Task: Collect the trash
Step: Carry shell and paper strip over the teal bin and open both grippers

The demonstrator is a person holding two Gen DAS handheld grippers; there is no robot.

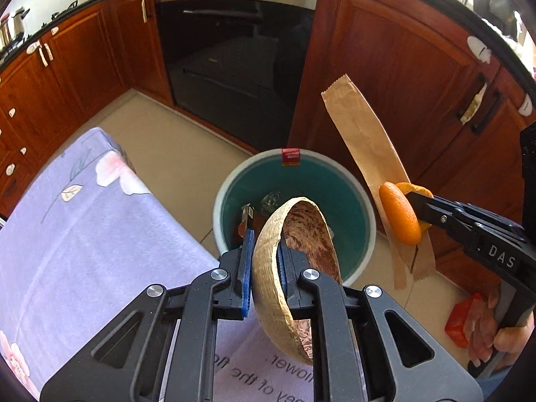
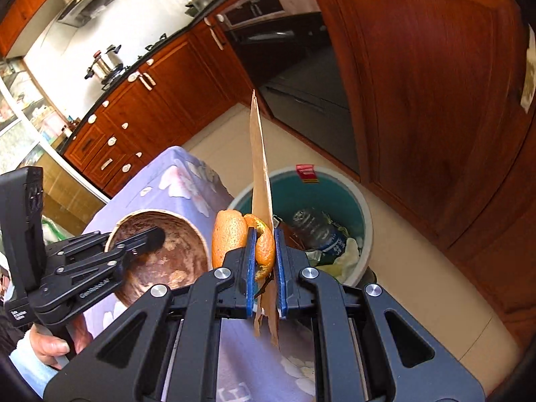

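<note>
Left wrist view: worktop at lower left, then the left claw at bottom centre clamped on a coconut shell over the bin. At right, the right claw is clamped on an orange peel and a paper strip beside the bin's rim.

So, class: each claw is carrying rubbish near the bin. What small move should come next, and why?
Probably carry both a little further forward until they hang over the teal bin, then let go. The left claw grips the coconut shell at the bin's near rim; the right claw pinches orange peel and a brown paper strip, beside the bin rather than above it.
</note>
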